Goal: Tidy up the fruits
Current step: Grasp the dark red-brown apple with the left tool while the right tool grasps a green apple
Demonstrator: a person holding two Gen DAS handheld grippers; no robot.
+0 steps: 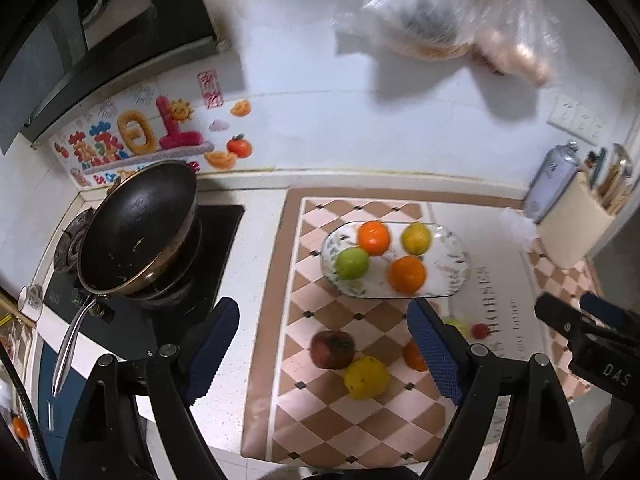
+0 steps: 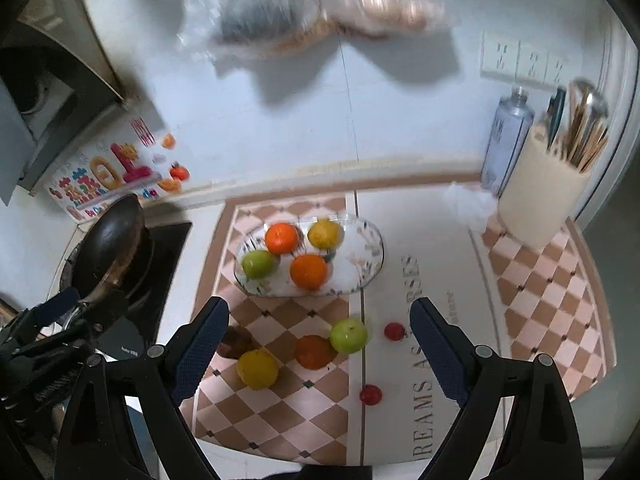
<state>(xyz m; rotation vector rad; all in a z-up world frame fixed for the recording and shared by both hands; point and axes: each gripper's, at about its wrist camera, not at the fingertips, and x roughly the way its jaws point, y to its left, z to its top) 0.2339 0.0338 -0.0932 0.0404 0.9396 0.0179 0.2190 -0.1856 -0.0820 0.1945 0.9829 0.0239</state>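
A glass plate [image 1: 452, 276] [image 2: 368, 256] on the checkered mat holds two oranges [image 1: 407, 274] [image 2: 309, 271], a green apple [image 1: 352, 263] [image 2: 259, 264] and a yellow fruit [image 1: 416, 238] [image 2: 325, 233]. Loose on the mat in front of it lie a dark red apple [image 1: 332, 349], a yellow lemon [image 1: 366, 377] [image 2: 258, 369], an orange [image 2: 314, 351], a green apple [image 2: 348, 335] and two small red fruits [image 2: 394, 331]. My left gripper [image 1: 324, 352] is open above the loose fruit. My right gripper [image 2: 318, 350] is open above them too, empty.
A black wok [image 1: 136, 228] sits on the stove at the left. A cream utensil holder [image 2: 540, 196] and a spray bottle [image 2: 506, 136] stand at the back right. Plastic bags [image 1: 448, 12] hang on the wall above. The counter's front edge is near me.
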